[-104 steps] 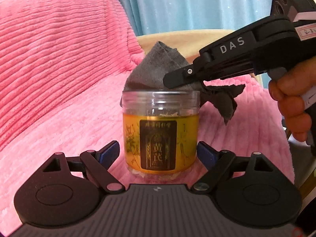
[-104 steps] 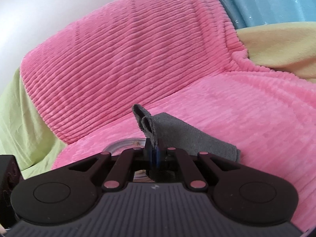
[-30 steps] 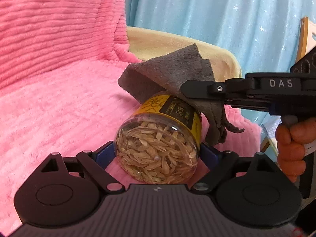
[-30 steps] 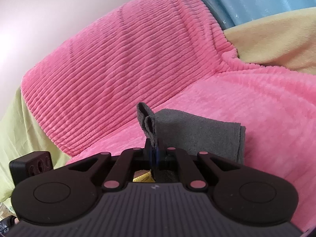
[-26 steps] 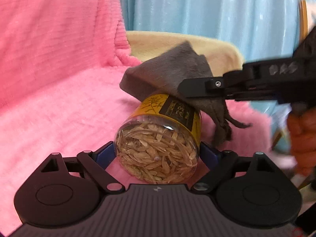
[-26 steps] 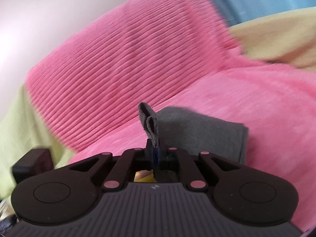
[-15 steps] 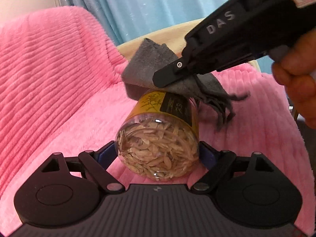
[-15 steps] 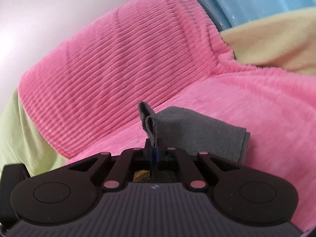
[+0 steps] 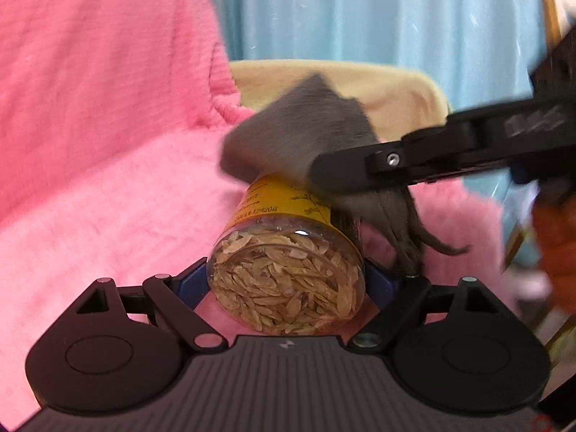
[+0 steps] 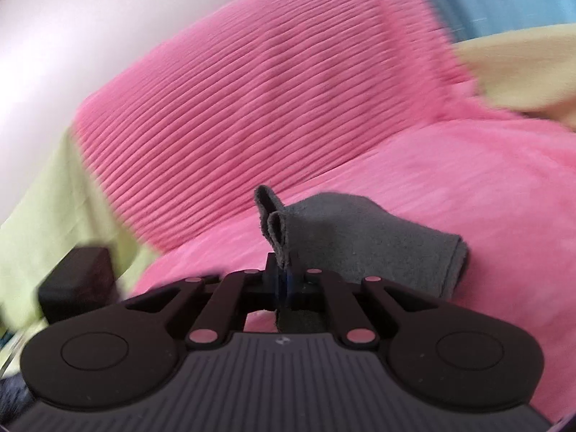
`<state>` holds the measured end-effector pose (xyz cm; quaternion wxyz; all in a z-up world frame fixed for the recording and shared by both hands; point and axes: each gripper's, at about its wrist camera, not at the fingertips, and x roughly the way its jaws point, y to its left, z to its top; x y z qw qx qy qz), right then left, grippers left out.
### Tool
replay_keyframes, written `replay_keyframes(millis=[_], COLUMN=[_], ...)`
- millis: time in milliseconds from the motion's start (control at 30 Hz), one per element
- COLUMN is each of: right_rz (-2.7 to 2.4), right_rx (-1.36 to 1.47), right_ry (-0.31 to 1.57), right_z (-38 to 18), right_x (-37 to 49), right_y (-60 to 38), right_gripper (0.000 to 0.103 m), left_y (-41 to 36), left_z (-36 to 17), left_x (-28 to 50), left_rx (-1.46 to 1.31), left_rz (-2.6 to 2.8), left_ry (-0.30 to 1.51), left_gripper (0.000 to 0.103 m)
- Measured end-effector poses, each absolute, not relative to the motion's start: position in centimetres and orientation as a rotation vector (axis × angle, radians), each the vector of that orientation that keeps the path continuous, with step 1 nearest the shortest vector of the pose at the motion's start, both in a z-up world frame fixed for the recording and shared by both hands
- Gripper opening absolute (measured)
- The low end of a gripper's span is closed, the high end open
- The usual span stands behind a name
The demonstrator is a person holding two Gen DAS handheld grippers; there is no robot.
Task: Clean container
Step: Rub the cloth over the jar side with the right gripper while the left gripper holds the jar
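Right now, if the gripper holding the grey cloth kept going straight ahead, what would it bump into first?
Probably the pink blanket. The right gripper, shut on the grey cloth, points toward its ribbed slope; depth is unclear.

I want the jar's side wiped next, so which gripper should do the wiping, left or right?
Right. The right gripper is shut on the grey cloth, already draped on the jar. The left gripper is occupied clamping the jar.
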<state>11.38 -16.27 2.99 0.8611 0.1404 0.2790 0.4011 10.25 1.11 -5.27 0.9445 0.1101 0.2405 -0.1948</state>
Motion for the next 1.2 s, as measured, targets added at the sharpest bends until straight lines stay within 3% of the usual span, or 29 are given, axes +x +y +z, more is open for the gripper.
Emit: replay_keyframes(millis=[333, 567, 800, 933, 1200], right_rz=[0.679, 0.693, 0.744, 0.888, 0.655], right_rx=[0.390, 0.384, 0.395, 0.302, 0.414], right_ry=[0.542, 0.542, 0.575, 0.612, 0.551], right_z=[2.6, 2.5, 2.8, 2.9, 2.3], right_x=[13.2, 12.7, 12.5, 11.0, 13.3], right_y=[-18.3, -18.0, -17.8, -15.5, -18.5], right_gripper=[0.001, 0.001, 0.003, 0.003, 0.001], left_y=[-2.1, 1.6, 1.9, -0.5, -2.0], left_z=[-5.9, -4.8, -5.1, -5.4, -6.0], left_x=[8.3, 10.2, 10.2, 8.6, 7.5], left_rx=[0.482, 0.087, 0.080, 0.391, 0.518], left_rz=[-0.382, -0.466, -0.461, -0.391, -0.398], left_ry=[0.416, 0.500, 0.517, 0.449, 0.392], left_gripper=[0.086, 0.088, 0.087, 0.087, 0.085])
